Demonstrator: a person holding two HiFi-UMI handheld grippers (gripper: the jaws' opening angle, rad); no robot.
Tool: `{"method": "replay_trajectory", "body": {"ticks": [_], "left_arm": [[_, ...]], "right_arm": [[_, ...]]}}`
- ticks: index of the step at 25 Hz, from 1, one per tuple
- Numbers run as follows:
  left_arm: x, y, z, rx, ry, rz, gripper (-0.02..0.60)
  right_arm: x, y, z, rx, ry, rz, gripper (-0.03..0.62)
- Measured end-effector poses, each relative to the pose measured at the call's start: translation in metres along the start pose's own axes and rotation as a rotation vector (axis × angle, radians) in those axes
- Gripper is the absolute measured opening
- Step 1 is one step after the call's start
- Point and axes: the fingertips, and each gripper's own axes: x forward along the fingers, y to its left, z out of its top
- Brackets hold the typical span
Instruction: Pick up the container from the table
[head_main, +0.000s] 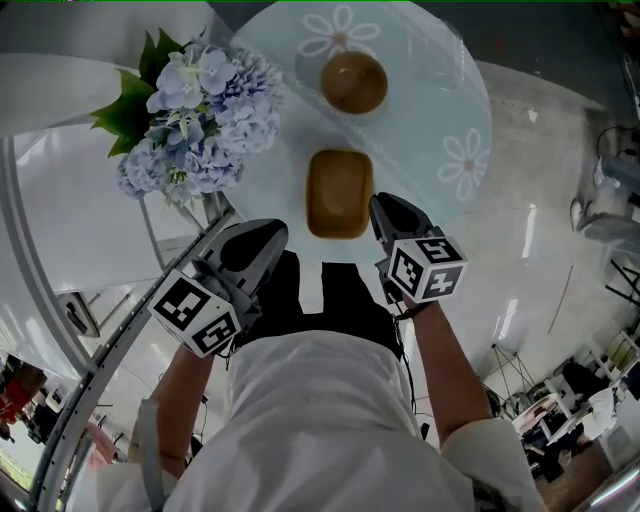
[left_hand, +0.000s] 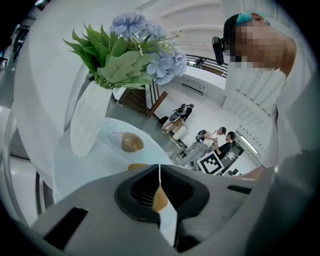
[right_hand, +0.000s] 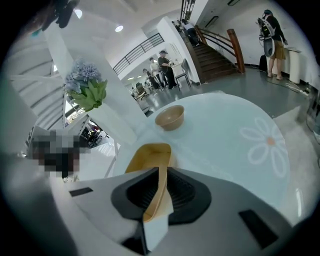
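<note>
Container (head_main: 339, 192): plain ochre. Bowl (head_main: 353, 81) beyond container: plain brown. Table (head_main: 440, 110): pale blue, white daisy prints. Flowers (head_main: 200, 120) left of container: pale blue, green leaves. Vase (left_hand: 89, 120): white. Left gripper (left_hand: 159, 172), right gripper (right_hand: 163, 175): grey, black pads, black-and-white marker squares.

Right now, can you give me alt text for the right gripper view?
The right gripper has its jaws shut on one wall of a tan rectangular container. Beyond it, a tan round bowl stands apart on a pale round table with a daisy print; blue flowers show at upper left.
</note>
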Motion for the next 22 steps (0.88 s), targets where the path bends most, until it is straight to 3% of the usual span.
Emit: {"method": "replay_trajectory", "body": {"ticks": [9,22], "left_arm": [[-0.004,0.009,-0.011,-0.027,0.014,0.0,0.026],[-0.014,0.017,-0.024,-0.051,0.029,0.003,0.026]], "right_arm": [[0.016,-0.006,-0.012,0.004,0.041,-0.041,0.11],[0.038,-0.011,-0.03,0.004,0.098,-0.094,0.084]]}}
